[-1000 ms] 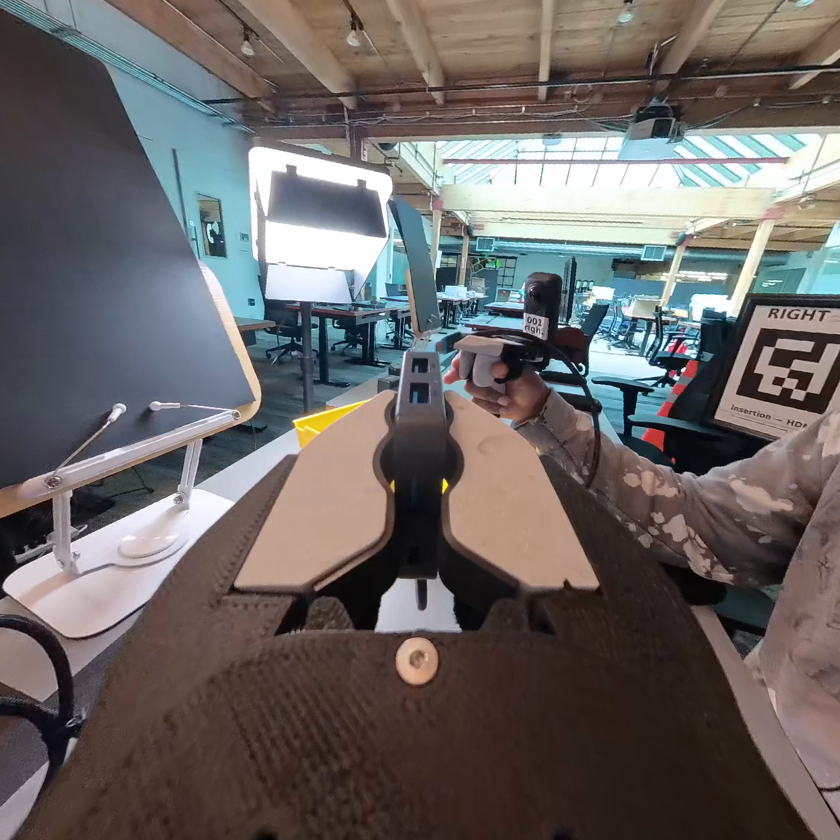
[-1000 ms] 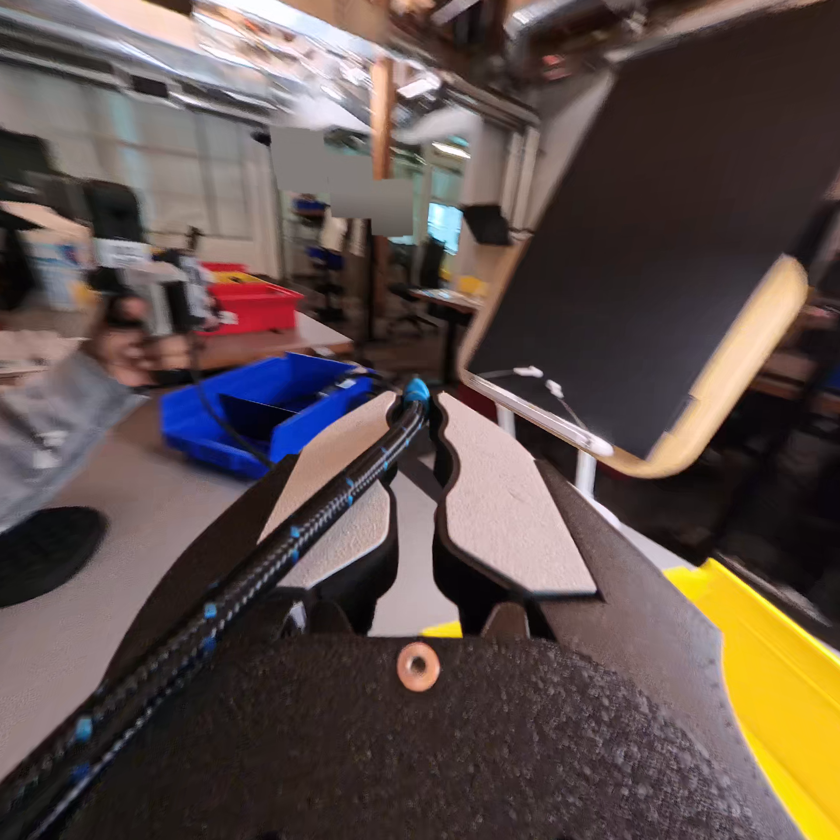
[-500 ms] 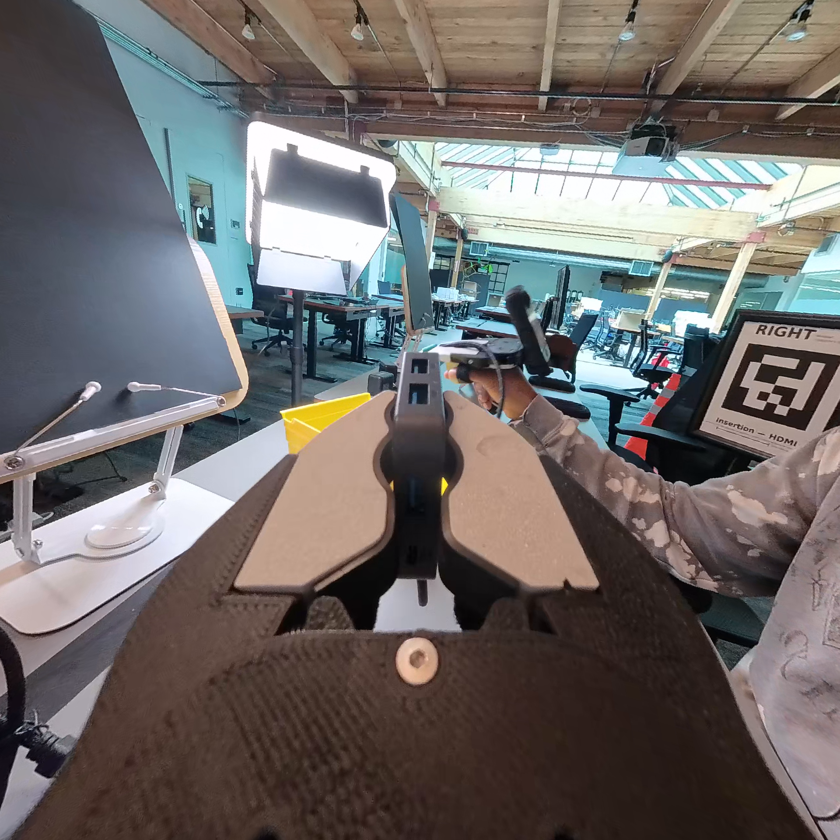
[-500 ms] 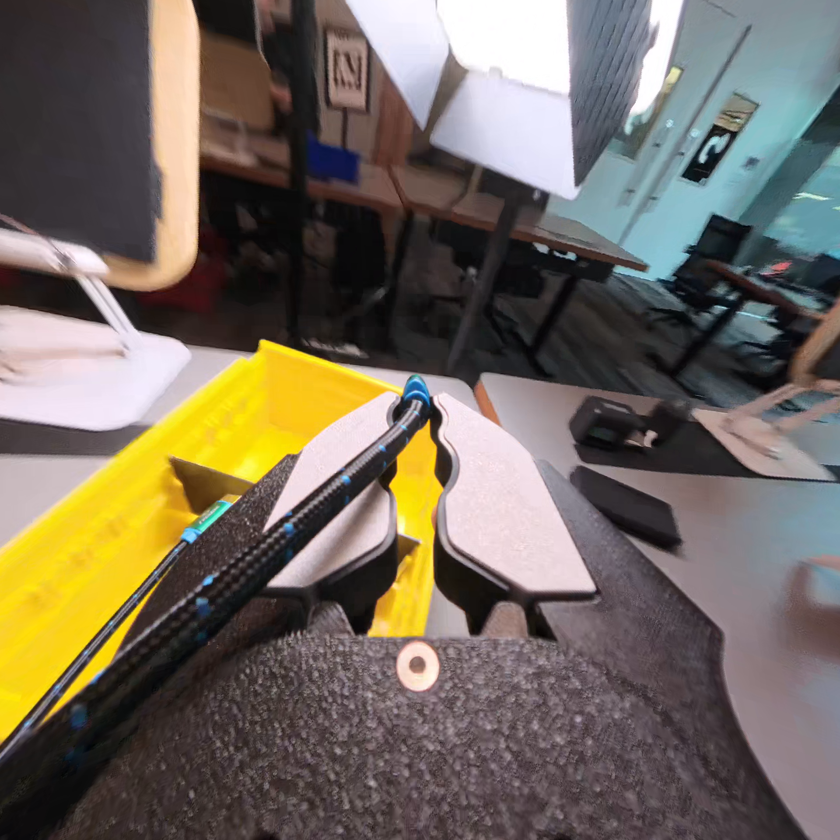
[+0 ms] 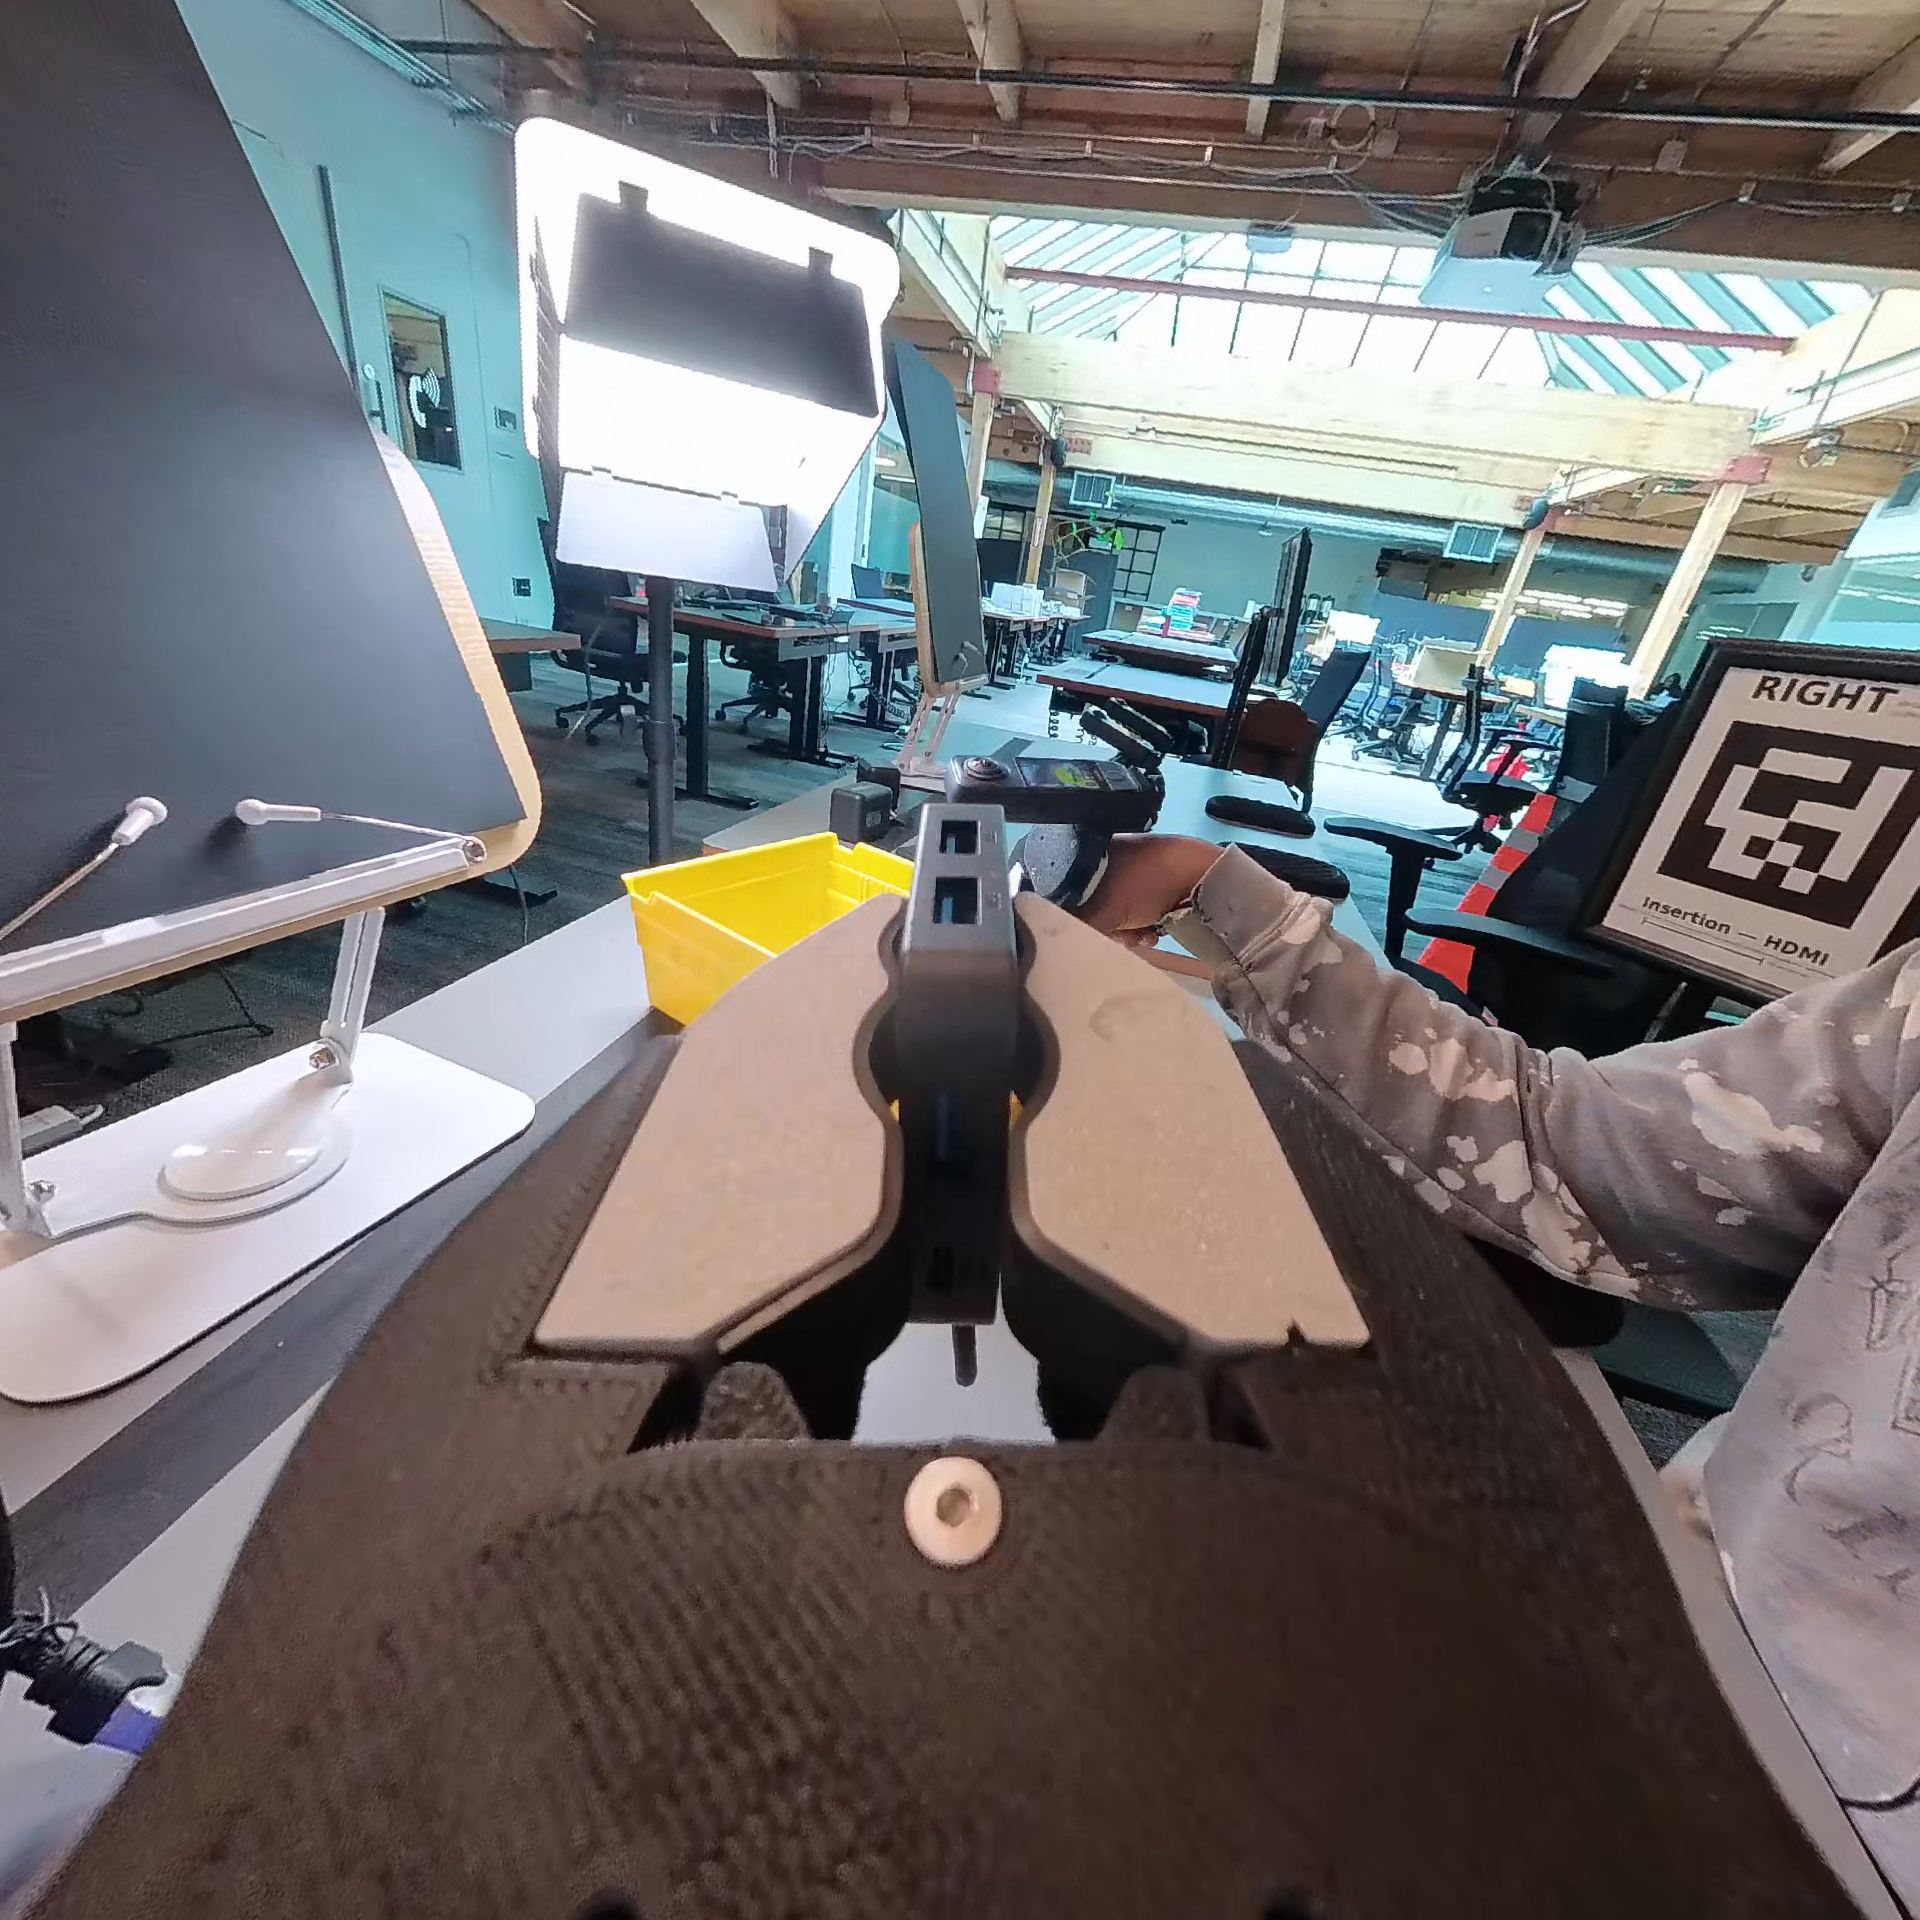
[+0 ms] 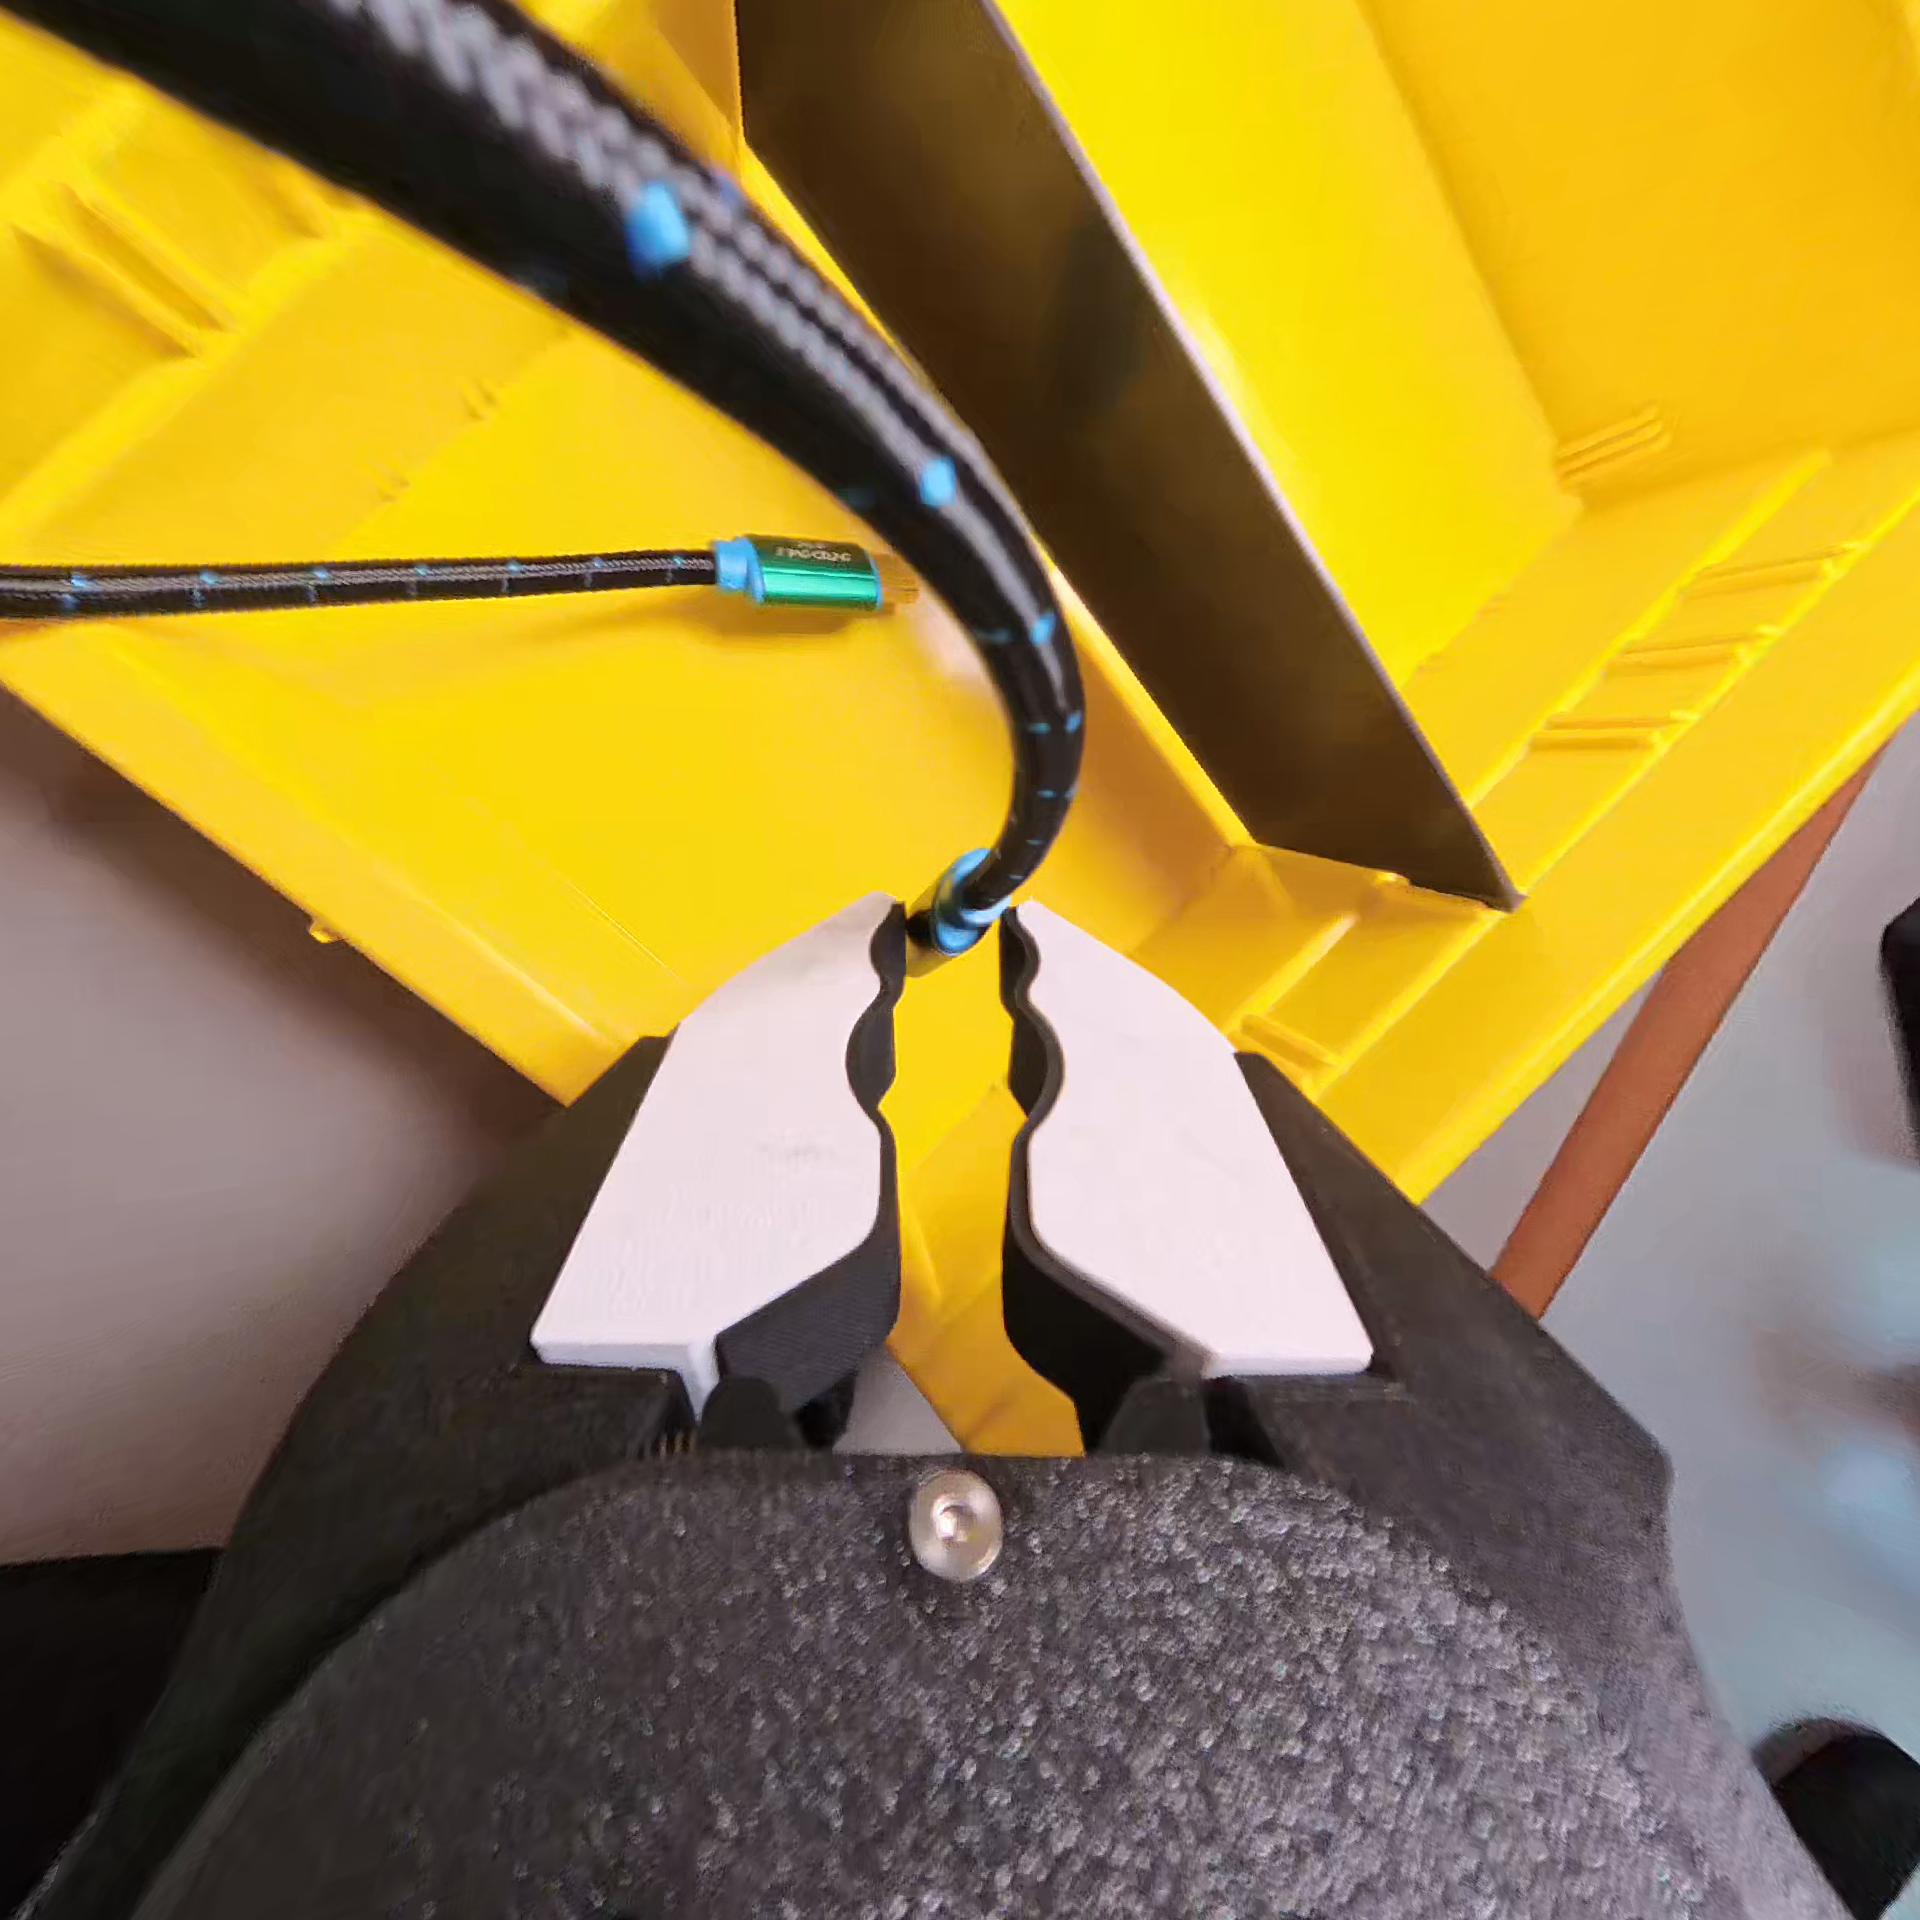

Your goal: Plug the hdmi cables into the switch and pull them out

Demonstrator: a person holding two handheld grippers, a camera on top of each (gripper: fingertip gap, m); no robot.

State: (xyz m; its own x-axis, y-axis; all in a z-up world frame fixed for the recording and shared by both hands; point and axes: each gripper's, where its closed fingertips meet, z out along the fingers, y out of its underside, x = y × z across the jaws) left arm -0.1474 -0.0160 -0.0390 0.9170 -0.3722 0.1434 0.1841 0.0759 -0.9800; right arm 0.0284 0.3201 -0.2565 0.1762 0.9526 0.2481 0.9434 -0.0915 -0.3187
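My left gripper [image 5: 956, 930] is shut on the dark grey switch [image 5: 956, 997], held upright above the table with two empty ports facing forward. My right gripper [image 6: 954, 925] points down over the yellow bin [image 6: 520, 790]. Its jaws stand slightly apart. The blue-collared end of a black braided HDMI cable [image 6: 997, 769] sits between the tips, against the left finger, with a small gap to the right finger. A second cable with a green plug [image 6: 805, 569] lies in the bin. In the left wrist view the bin [image 5: 727, 914] is ahead, with a hand beside it.
A black divider [image 6: 1091, 416] splits the bin. A black board on a white stand [image 5: 260, 1132] is on the left. A framed marker sign [image 5: 1787, 821] stands at right. A person's patterned sleeve [image 5: 1507, 1132] crosses the right side. The brown table edge [image 6: 1662, 1039] runs beside the bin.
My right gripper has swung down over the yellow bin and its jaws have parted a little around the cable end. My left gripper still holds the switch and has shifted slightly.
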